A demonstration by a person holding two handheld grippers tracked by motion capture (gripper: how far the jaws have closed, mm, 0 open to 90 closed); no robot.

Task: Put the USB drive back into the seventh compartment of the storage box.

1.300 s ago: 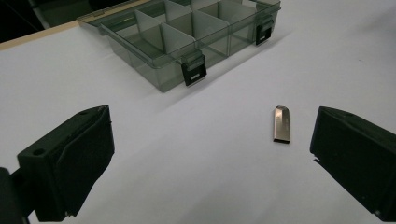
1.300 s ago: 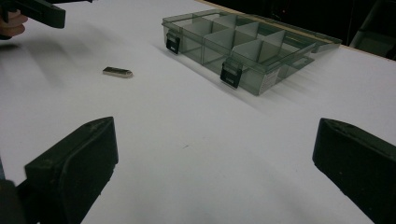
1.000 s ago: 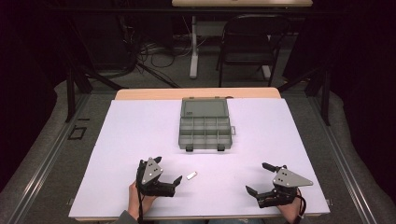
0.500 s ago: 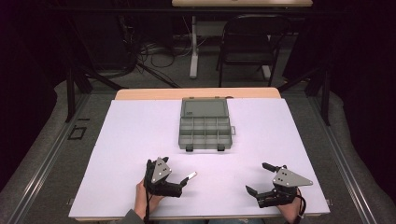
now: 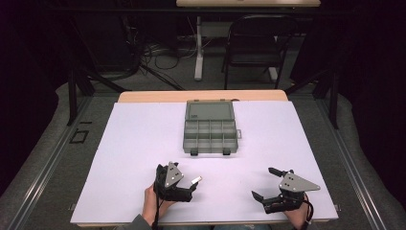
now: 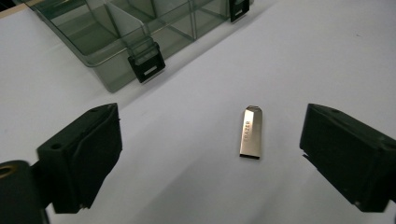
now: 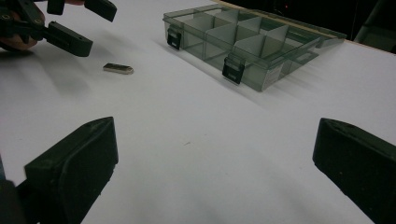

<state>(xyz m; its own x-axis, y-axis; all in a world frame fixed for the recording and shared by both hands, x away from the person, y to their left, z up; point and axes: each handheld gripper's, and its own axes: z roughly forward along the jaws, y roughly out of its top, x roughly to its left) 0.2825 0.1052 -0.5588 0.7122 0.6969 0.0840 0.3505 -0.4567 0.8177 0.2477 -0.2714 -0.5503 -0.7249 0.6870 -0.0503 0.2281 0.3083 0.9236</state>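
A small silver USB stick (image 5: 195,181) lies flat on the white table, in front of the box. In the left gripper view the USB stick (image 6: 251,132) rests between and just ahead of the two black jaws, nearer the right-hand one, and neither pad touches it. My left gripper (image 5: 190,186) is open; its jaws have just been closing a little around the stick. My right gripper (image 5: 264,183) sits open and empty near the front right of the table. From the right gripper view I see the stick (image 7: 118,68) with the left gripper (image 7: 70,23) beside it.
A clear grey compartment box (image 5: 210,129) stands open at the table's middle, lid laid back, two black latches facing me, compartments empty. The white sheet (image 5: 134,143) covers the table. A chair (image 5: 253,43) and cables stand beyond the far edge.
The left gripper has moved to the right across the table up to the USB stick, so its jaws now flank it. The right gripper has stayed put.
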